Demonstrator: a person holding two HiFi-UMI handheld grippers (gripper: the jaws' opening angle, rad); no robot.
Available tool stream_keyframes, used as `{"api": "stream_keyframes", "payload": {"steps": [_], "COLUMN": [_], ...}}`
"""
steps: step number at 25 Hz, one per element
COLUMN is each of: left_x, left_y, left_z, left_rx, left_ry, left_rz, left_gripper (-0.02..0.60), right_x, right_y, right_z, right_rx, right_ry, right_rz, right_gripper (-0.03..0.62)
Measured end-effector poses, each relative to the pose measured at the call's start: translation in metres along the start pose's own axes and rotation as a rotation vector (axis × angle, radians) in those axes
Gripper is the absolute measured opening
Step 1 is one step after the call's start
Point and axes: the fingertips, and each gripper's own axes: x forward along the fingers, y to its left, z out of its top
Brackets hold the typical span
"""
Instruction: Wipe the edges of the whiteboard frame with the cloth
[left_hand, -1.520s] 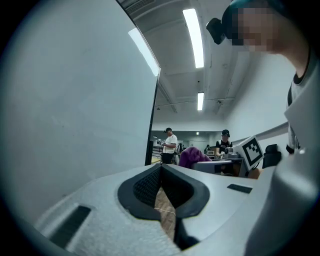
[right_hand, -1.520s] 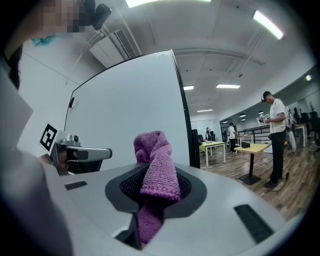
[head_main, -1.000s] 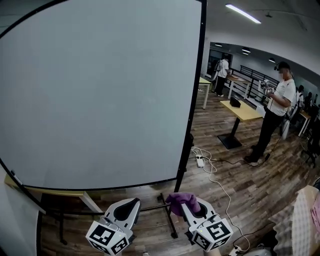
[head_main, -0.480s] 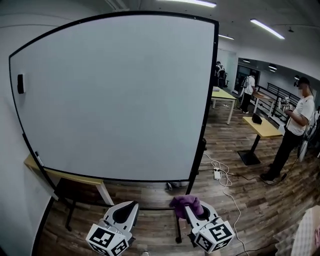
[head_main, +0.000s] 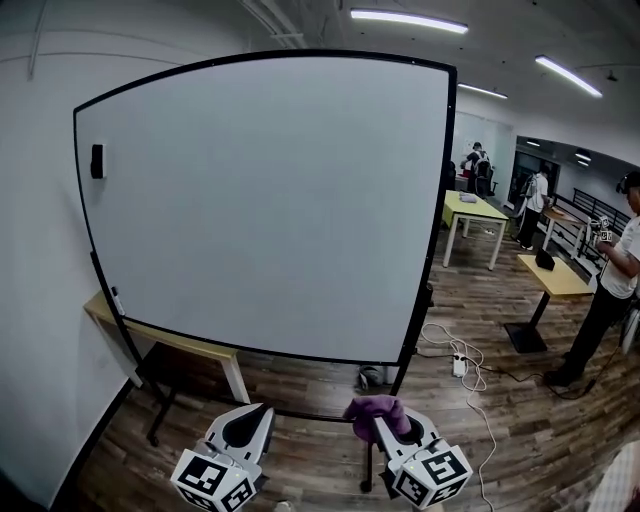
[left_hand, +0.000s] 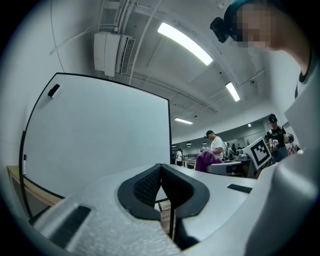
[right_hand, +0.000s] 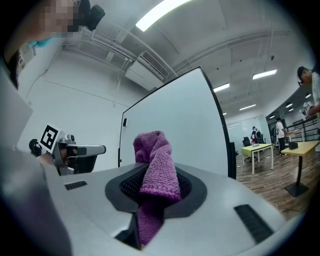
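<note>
Open-plan office with a wood-plank floor (head_main: 300, 385) and strip lights (head_main: 408, 20) on the ceiling: head view and both gripper views. An upright whiteboard (head_main: 270, 200) fills the centre of the head view, bounded by a thin black frame (head_main: 432, 200); its writing surface is blank, and a small dark block (head_main: 97, 160) sits on it near the upper left corner. A wooden table (head_main: 170, 340) stands behind the board's lower left edge. To the right lie a white cable with a power strip (head_main: 459, 365), a yellow-green table (head_main: 478, 210) and a standing person (head_main: 610, 290) (others farther back are too small to describe). Both grippers are held low at the bottom edge of the head view, side by side, pointing forward and upward at the board and well apart from it. Each carries a marker cube (head_main: 212, 478) printed with black-and-white square patterns, the only print that can be made out. The left gripper (left_hand: 161, 172) has its jaws closed together with nothing between them. The right gripper (right_hand: 155, 187) has its jaws clamped on a purple cloth (right_hand: 157, 167), whose folded end stands up above the pads while the other end hangs below them; the cloth touches neither board nor frame.
</note>
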Motion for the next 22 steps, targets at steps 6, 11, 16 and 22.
{"api": "stream_keyframes", "payload": {"steps": [6,11,16,22], "left_x": [-0.021,-0.03,-0.038,-0.046], "left_y": [-0.005,-0.01,-0.004,0.003], "left_z": [0.004,0.007,0.01,0.012], "left_rx": [0.005,0.017,0.015,0.011], "left_ry": [-0.008,-0.012,-0.022,-0.025], "left_rz": [0.055,0.081,0.107,0.125], "left_gripper": [0.017,0.017,0.017,0.017], "right_x": [-0.008,-0.009,-0.006,-0.001], "right_y": [0.013,0.02,0.03,0.04], "right_z": [0.003,0.006,0.011,0.008], "right_rx": [-0.003,-0.002,-0.02,-0.029], "right_ry": [-0.007,-0.008,-0.016,-0.009], "right_rz": [0.055,0.085,0.12,0.133], "right_gripper": [0.071,0.072,0.072,0.072]}}
